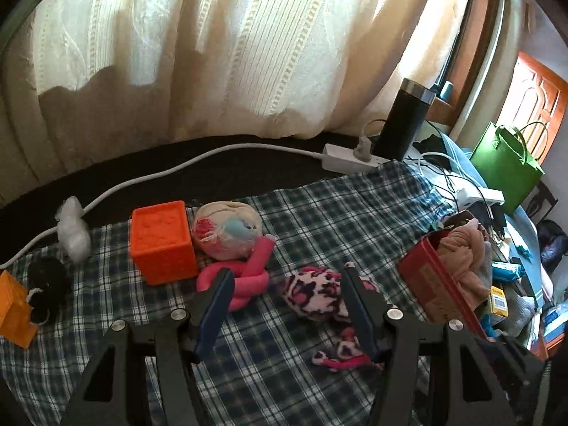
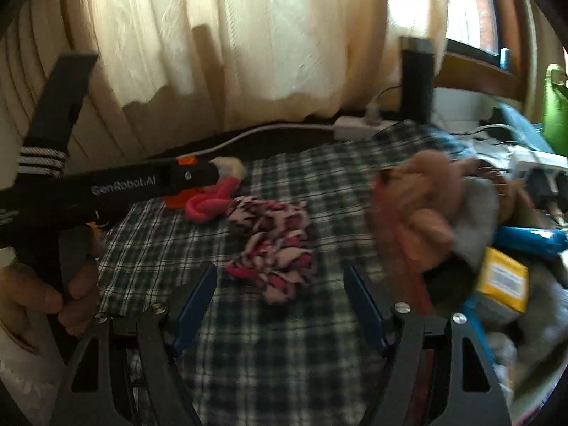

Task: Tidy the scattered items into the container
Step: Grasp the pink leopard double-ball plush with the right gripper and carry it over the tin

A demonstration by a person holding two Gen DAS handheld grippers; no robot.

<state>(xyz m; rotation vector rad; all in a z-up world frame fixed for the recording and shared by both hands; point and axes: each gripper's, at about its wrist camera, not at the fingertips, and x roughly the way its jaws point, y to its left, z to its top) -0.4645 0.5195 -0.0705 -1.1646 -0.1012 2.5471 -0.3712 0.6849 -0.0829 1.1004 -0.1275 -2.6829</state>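
between picks, both grippers empty. left gripper (image 1: pixel 285 277) half spread, nothing between its pads; it hangs over the plaid cloth (image 1: pixel 269 362) at lower centre of the left view, framing the gap between pink knot (image 1: pixel 245 277) and patterned sock (image 1: pixel 319 291). right gripper (image 2: pixel 280 280) spread wide, also empty, sock (image 2: pixel 273 245) just ahead of its tips at mid frame. right view is blurred.

red container (image 1: pixel 436 294) at right of the left view, already stuffed with tan fabric (image 1: pixel 461 252); in the right view it sits at right centre, smeared.

still scattered, left view: orange cube (image 1: pixel 163 241) left of centre, sock ball (image 1: pixel 227 230) touching its right side, pink knot in front of the ball, black sock (image 1: pixel 46 284) and small orange block (image 1: pixel 14 312) at far left, white wad (image 1: pixel 72 230) above them on the cable.

judgement: step in hand is choosing the next item. patterned sock looks the nearest target for either gripper. next move calls for dropping onto the sock's bulk, closing on soft cloth, then carrying right to the container, which has little room left.
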